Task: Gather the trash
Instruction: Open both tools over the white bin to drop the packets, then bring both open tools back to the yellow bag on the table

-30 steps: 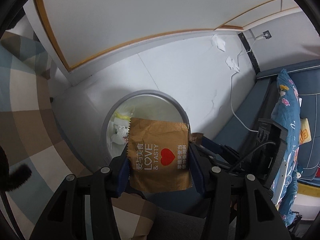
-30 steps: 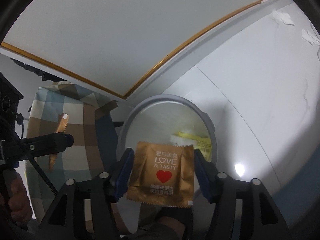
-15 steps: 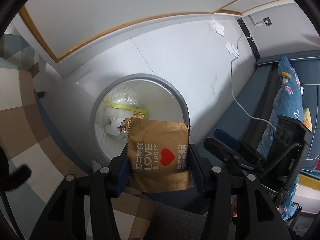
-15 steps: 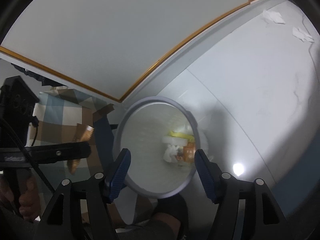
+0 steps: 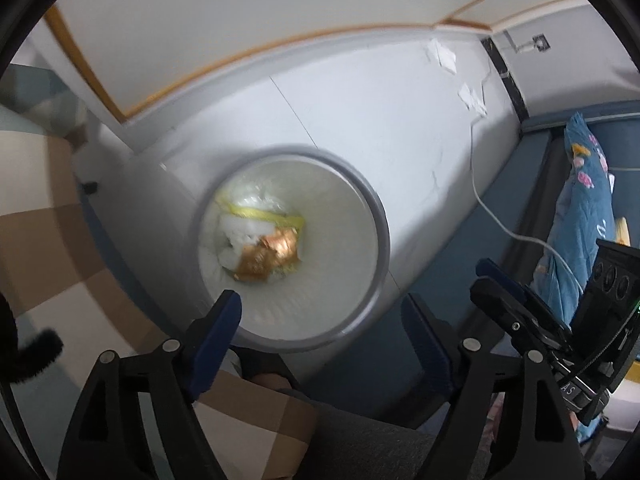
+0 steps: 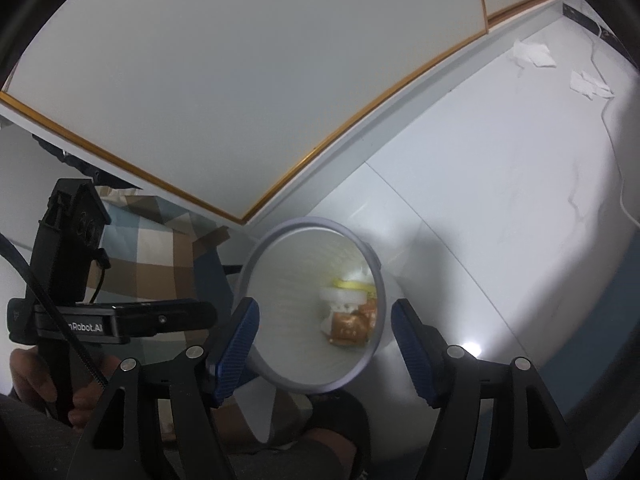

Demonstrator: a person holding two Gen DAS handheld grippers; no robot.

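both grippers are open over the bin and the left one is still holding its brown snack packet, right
Not quite. The left gripper is open and empty, as its wrist view shows; brown packets lie inside the bin. The right gripper is open too.

Checked cloth (image 5: pixel 36 208) at left, white cable (image 5: pixel 492 216) across pale floor (image 5: pixel 360 120), blue floral bedding (image 5: pixel 584 216) at right.

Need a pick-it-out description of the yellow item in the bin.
Find the round grey-rimmed bin on the white floor, just beyond the open fingers. At its bottom, among white tissues and gold wrappers, lies the yellow wrapper: the only yellow thing there, a thin strip along the pile's far edge.
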